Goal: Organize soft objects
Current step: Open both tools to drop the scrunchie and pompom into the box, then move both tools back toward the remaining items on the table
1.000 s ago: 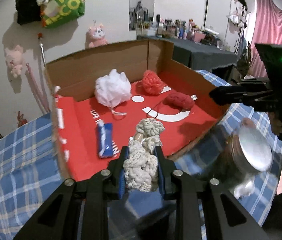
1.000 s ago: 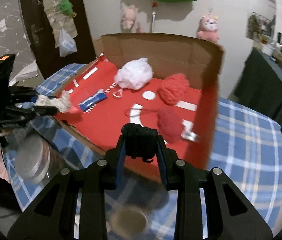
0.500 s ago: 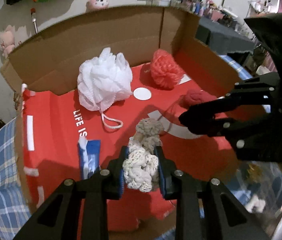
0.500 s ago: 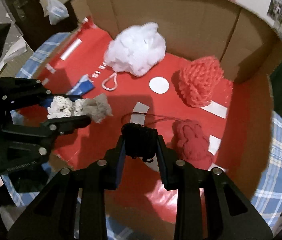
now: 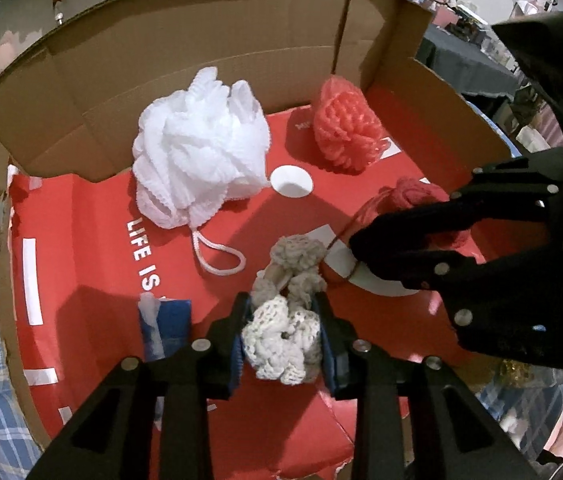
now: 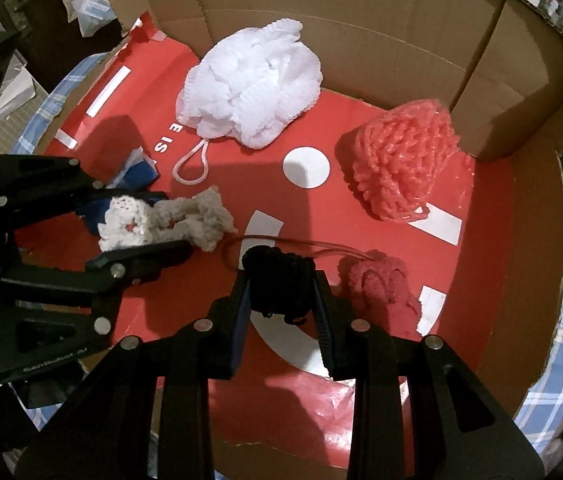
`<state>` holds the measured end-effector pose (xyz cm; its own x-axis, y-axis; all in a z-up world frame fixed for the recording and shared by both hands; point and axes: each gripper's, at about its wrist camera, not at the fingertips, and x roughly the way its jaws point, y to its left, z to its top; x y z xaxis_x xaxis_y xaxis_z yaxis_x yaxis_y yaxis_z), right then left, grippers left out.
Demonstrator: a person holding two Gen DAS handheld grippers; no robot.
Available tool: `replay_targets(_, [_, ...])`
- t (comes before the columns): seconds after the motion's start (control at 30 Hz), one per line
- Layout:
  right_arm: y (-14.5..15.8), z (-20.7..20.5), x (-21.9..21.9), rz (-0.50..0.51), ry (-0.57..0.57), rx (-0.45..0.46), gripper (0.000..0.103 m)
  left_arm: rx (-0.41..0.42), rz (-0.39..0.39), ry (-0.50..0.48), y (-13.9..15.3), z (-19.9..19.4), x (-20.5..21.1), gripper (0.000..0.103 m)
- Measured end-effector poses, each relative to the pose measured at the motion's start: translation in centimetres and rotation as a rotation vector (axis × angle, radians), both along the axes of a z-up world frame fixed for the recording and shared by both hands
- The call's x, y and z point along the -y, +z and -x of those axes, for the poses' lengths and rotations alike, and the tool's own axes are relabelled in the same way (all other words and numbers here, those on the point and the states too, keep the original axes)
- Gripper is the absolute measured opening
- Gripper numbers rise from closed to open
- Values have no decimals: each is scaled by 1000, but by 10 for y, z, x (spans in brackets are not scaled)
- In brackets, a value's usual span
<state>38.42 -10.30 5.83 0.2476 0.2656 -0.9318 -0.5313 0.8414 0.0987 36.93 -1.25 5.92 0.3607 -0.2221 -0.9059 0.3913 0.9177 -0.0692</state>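
Left wrist view, far left: the brown cardboard box with its red printed floor (image 5: 81,248) now fills the frame, where a second ago only its near edge lay ahead. Both grippers have come in over the floor, so delivery is probably under way. A blue wrapped packet (image 5: 167,326) lies lower left, the white mesh bath pouf (image 5: 201,152) above it. At centre the left gripper (image 5: 281,336) has its jaws easing apart, the cream crocheted bundle (image 5: 281,344) between them and not yet dropped. Further right sit a coral mesh scrubber (image 5: 347,132) and a dark red yarn ball (image 5: 417,196) (its strand trailing). At far right the right gripper (image 6: 281,292) pinches a black yarn ball (image 6: 277,280). Bare red floor lies around the white disc; the tall back wall and right flap hem in the upper edge.
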Motion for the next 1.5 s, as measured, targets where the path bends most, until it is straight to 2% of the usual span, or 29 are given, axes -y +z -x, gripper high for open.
replay_targets(0.13, [-3, 0, -7, 20, 18, 8, 29, -6, 6, 6, 0, 1, -5, 33])
replay_targets(0.37, [-3, -1, -11, 24, 25, 14, 32, -3, 2, 15, 1, 0, -8, 43])
replay_targets(0.43, [-3, 0, -13, 26, 27, 14, 49, 1, 1, 20, 1, 0, -10, 46])
replay_targets(0.5, [-3, 1, -15, 39, 25, 28, 55, 7, -8, 27, 1, 0, -14, 47])
replay_targets(0.57, [-1, 1, -14, 31, 25, 36, 55, 5, 5, 35, 3, 0, -18, 54])
replay_targets(0.7, [2, 1, -11, 39, 11, 48, 55, 23, 12, 45, 11, 6, -27, 58])
replay_targets(0.8, [7, 3, -9, 39, 3, 61, 55, 41, 25, 56, 19, 11, -30, 65])
replay_targets(0.9, [17, 10, -5, 36, -12, 84, 64, 76, 40, 66, 31, 23, -35, 72])
replay_targets(1.0, [31, 22, 3, 24, -30, 118, 66, 113, 57, 79, 43, 37, -37, 78])
replay_targets(1.1, [48, 37, 12, 7, -55, 159, 72, 174, 85, 97, 62, 56, -38, 84])
replay_targets(1.23, [72, 64, 23, -4, -79, 229, 76, 248, 117, 115, 83, 78, -38, 97])
replay_targets(1.4, [99, 100, 39, -31, -118, 314, 80, 340, 158, 136, 108, 116, -36, 101])
replay_targets(1.5, [112, 122, 52, -56, -152, 361, 80, 409, 140, 137, 118, 138, -31, 102])
